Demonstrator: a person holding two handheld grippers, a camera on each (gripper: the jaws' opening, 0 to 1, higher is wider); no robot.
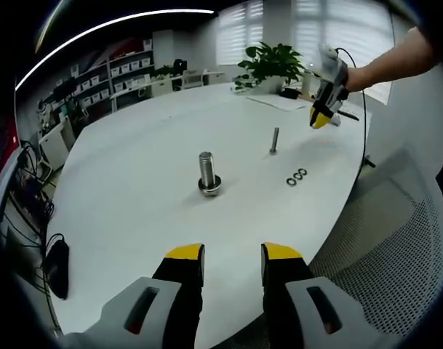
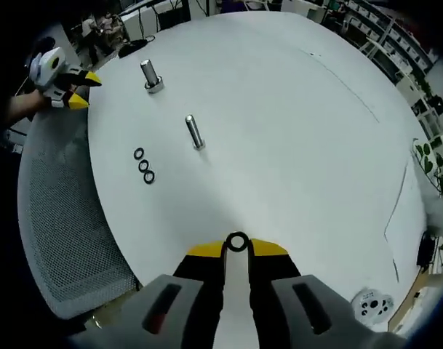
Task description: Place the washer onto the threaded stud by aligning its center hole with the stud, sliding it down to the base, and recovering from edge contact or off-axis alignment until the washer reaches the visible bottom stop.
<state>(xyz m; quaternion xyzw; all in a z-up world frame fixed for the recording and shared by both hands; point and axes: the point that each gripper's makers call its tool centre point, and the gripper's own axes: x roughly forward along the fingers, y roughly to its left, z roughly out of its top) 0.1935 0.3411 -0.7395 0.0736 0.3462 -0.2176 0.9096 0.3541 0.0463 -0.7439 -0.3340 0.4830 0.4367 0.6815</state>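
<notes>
1. Table [image 1: 134,174] — white, rounded, matte; near edge curved.
2. Room, left gripper view: shelving [image 1: 112,76] with bins at the far wall, blinds [image 1: 243,29] over windows, plant [image 1: 268,62] at the far table edge, paper [image 1: 279,102] beside it, cables and a dark object [image 1: 57,265] off the table's edge.
3. Mesh chair [image 1: 396,247] against the near table edge, in both views.
4. Right gripper view, not seen in the other: washer [image 2: 237,241] clamped edge-on between the yellow tips of the right gripper [image 2: 237,251], hole facing the camera, ring standing upright on its rim, well apart from either stud; a small white puck [image 2: 370,304] near the table's edge.
5. Left gripper [image 1: 234,254] — jaws parted, nothing between them, hovering above the near table edge; also at the far left of the right gripper view, in a hand.
6. Thick stud [image 1: 207,171] — upright, long axis vertical, wide base down on the table; ahead of the left gripper.
7. Thin stud [image 1: 274,139] — upright likewise, head down, beyond the thick one.
8. Three spare washers [image 1: 297,177] — flat in a short touching row, near the thin stud, toward the chair.
9. Right gripper, seen from the left gripper view: held in a hand above the far table, tips down.
</notes>
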